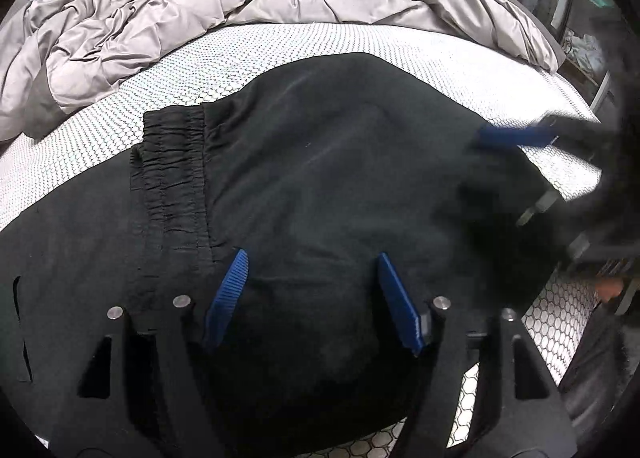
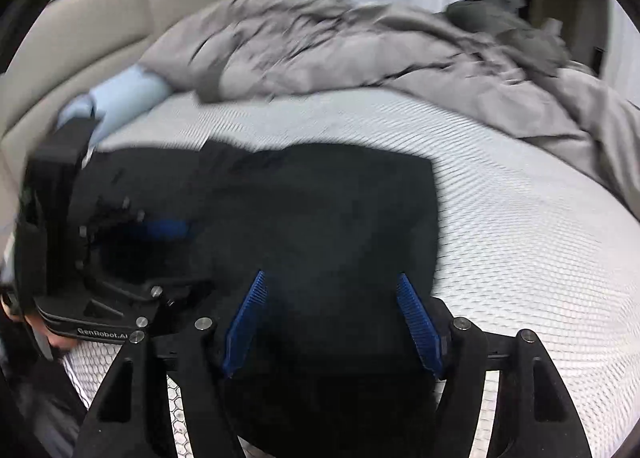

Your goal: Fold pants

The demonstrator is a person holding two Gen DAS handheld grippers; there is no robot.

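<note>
Honeycomb-patterned mattress [image 1: 280,57] bears matte black pants [image 1: 320,177]; both grippers' ribbed fingers [image 1: 228,294] spread, empty.

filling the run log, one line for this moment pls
task: fold pants | black pants: folded on mattress | left gripper: open | right gripper: open

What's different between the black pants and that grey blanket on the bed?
The black pants lie flat and smooth near the front edge of the bed; the grey blanket is bunched and wrinkled at the far side. The pants look matte black, the blanket pale and slightly shiny. Both rest on the white patterned mattress.
</note>
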